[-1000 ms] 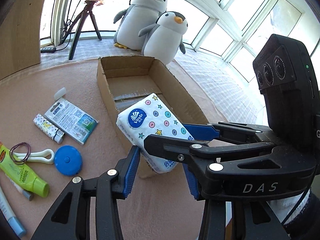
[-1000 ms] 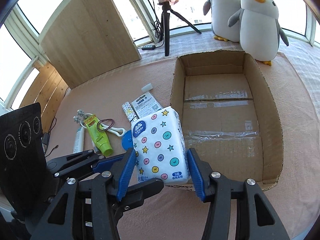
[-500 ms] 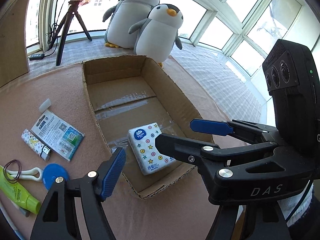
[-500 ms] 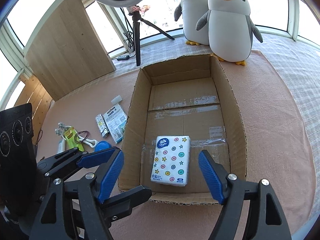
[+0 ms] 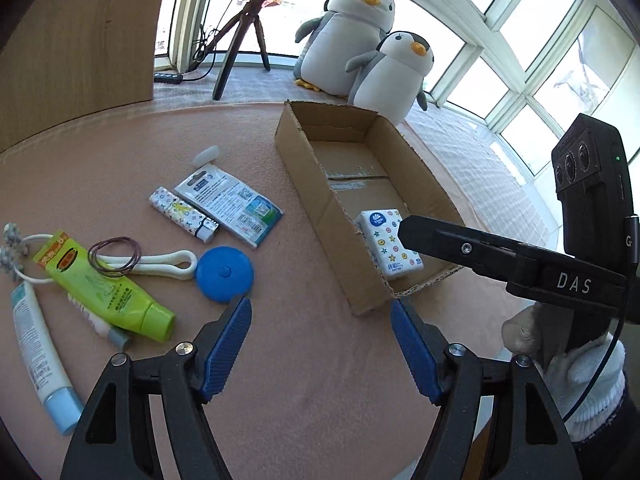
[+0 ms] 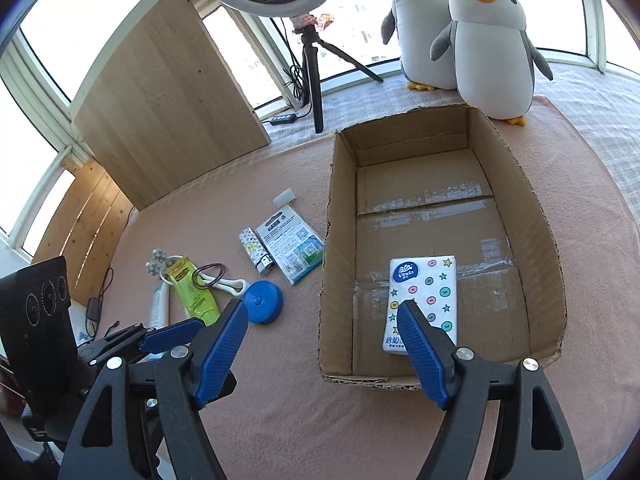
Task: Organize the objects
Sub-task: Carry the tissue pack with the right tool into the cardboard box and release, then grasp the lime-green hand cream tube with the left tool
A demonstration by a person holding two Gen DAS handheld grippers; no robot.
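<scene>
A spotted white tissue pack lies flat on the floor of the open cardboard box, near its front end; the left wrist view shows the tissue pack low in the box too. My right gripper is open and empty, hovering over the box's front left corner. My left gripper is also open and empty, above the pink mat just in front of the box. A blue round disc lies just beyond its left fingertip.
Left of the box lie a green tube, a white tube, hair ties, a patterned lighter and a printed packet. Two plush penguins, a tripod and a wooden board stand behind.
The tissue pack, held between the fingers above the box's near corner one second ago, now lies inside the box. Both grippers have opened and drawn back to the left.
</scene>
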